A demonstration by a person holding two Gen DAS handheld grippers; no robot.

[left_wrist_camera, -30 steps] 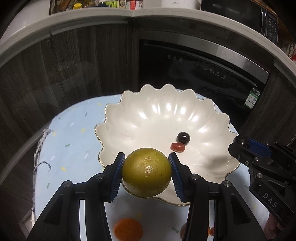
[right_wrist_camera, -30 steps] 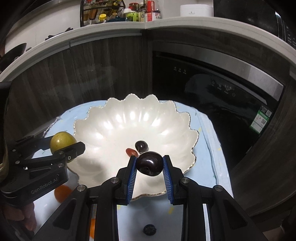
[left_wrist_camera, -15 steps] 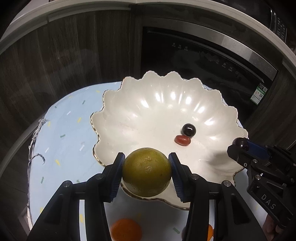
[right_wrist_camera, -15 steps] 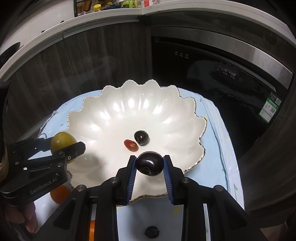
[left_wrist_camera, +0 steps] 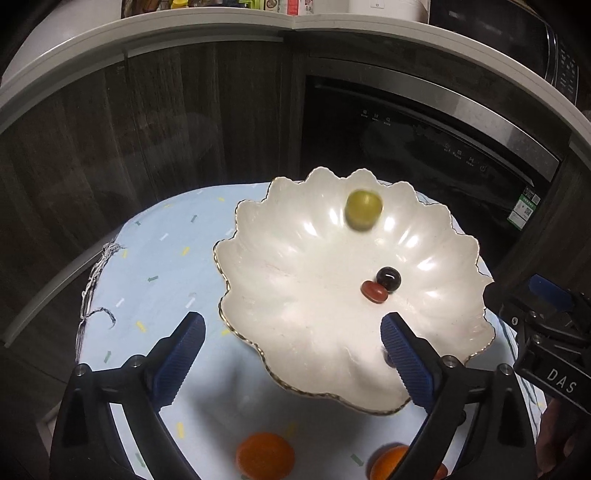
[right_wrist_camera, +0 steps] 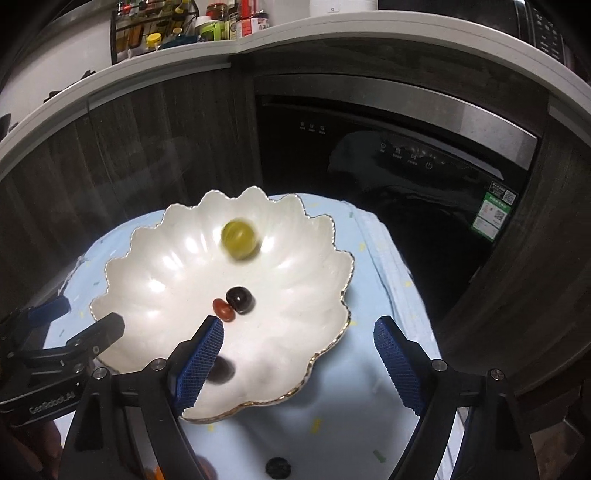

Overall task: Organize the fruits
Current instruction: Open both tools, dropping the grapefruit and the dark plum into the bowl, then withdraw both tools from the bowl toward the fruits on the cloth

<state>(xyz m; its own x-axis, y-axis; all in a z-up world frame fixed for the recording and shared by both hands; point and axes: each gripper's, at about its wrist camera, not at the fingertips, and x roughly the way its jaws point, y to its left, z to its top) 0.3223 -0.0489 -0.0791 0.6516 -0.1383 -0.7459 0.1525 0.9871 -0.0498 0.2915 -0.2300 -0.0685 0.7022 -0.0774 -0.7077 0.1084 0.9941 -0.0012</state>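
Note:
A white scalloped bowl (left_wrist_camera: 295,332) (right_wrist_camera: 147,288) stands on a pale blue cloth. A yellow-green round fruit (left_wrist_camera: 364,209) (right_wrist_camera: 240,239), blurred, lies free at the bowl's far side. A dark round fruit (left_wrist_camera: 388,278) (right_wrist_camera: 239,300) and a small red one (left_wrist_camera: 375,291) (right_wrist_camera: 223,309) touch near the middle. Another dark fruit (right_wrist_camera: 220,370), blurred, lies loose in the bowl's near part by my right gripper's left finger. My left gripper (left_wrist_camera: 293,354) and right gripper (right_wrist_camera: 298,363) are both opening over the near rim, nothing between the jaws.
Two orange fruits (left_wrist_camera: 265,459) (left_wrist_camera: 391,466) lie on the cloth in front of the bowl, and a small dark fruit (right_wrist_camera: 277,467) lies near the front edge. Dark cabinet fronts and a black oven stand behind. A worktop above holds jars (right_wrist_camera: 207,26).
Both grippers have let go. The yellow-green fruit left the left jaws and rolled to the bowl's far side. The dark fruit dropped from the right jaws into the bowl.

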